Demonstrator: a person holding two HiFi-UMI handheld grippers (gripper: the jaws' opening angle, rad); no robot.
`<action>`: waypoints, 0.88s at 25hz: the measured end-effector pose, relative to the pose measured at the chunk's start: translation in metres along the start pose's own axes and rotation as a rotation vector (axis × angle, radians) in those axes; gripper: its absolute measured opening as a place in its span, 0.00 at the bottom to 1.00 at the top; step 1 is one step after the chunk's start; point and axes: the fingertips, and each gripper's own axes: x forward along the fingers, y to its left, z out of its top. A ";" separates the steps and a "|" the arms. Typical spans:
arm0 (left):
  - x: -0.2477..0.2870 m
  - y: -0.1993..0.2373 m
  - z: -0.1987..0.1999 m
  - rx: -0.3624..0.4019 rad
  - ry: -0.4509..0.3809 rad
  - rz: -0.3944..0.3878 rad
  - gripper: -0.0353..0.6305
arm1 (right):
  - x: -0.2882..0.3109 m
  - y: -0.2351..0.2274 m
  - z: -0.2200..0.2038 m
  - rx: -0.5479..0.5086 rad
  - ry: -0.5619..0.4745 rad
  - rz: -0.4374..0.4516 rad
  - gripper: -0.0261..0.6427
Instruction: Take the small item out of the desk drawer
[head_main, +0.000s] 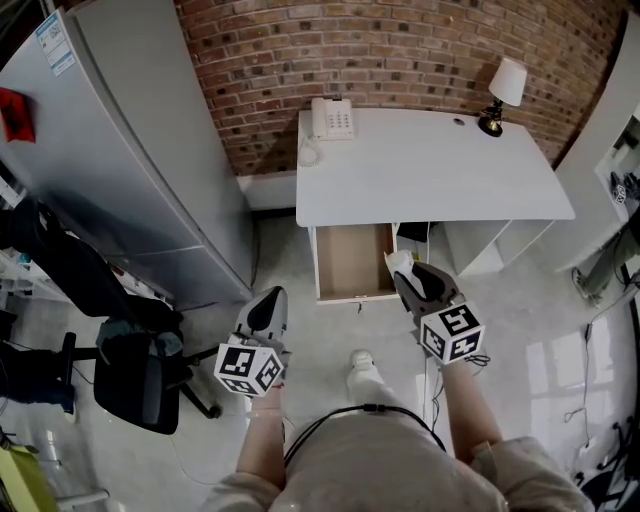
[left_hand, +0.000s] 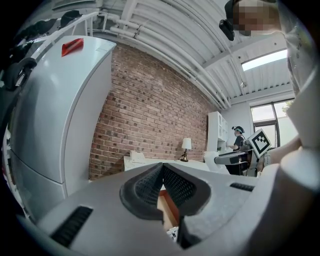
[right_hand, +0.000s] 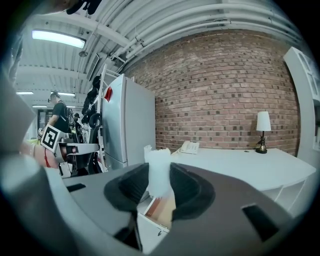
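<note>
While the left hand-held gripper hangs shut left of the open drawer, the right hand-held gripper (at its right front corner) clamps a small white item.

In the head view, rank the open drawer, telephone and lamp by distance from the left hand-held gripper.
From the left hand-held gripper:
1. Open drawer, just ahead-right.
2. Telephone, back left on the desk.
3. Lamp, back right.

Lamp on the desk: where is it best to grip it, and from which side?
Probably the lamp's slim dark stem below the shade, coming from the desk's front: the shade is wide, and the brick wall stands behind.
</note>
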 end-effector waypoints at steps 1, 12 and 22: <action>-0.003 -0.001 0.000 0.001 0.001 -0.001 0.06 | -0.002 0.001 0.001 0.001 -0.003 -0.004 0.25; -0.029 -0.001 -0.005 0.020 0.021 0.005 0.06 | -0.022 0.010 -0.001 0.020 -0.033 -0.039 0.25; -0.045 -0.005 -0.005 0.024 0.017 0.003 0.06 | -0.036 0.013 0.000 0.026 -0.051 -0.066 0.25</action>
